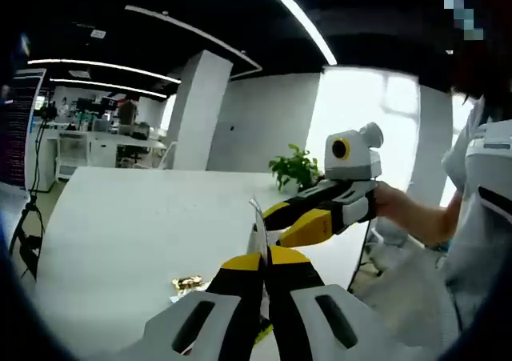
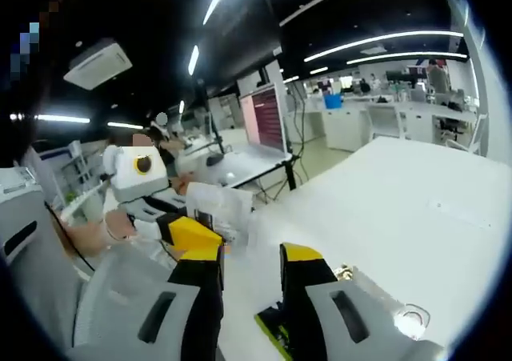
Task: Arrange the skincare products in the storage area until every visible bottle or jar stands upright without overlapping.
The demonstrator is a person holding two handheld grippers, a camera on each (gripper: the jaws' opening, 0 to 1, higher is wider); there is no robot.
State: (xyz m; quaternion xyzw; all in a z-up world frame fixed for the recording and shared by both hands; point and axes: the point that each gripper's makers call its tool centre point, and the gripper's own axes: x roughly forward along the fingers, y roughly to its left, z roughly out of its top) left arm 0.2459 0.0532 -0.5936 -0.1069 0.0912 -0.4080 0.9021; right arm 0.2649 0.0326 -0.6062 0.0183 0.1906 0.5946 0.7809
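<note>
Gold glints off a small skincare piece (image 1: pixel 188 282) lying on the white table (image 1: pixel 120 233), at about eight o'clock from your left gripper (image 1: pixel 268 257) in the left gripper view. It is too small to tell whether it is a cap or a jar. That gripper's yellow-tipped jaws are pressed together. A thin pale sliver (image 1: pixel 256 217) rises right at their tips, though you can't tell whether it is pinched there.

Your right gripper (image 1: pixel 292 221) comes in from three o'clock, held in your hand (image 1: pixel 392 201), with its tips just beside the sliver. In the right gripper view its jaws stand apart with bare table between them. At four o'clock a clear, glassy item (image 2: pixel 408 321) sits on the tabletop. A potted plant (image 1: pixel 294 169) stands at the table's far edge, at twelve o'clock in the left gripper view.
</note>
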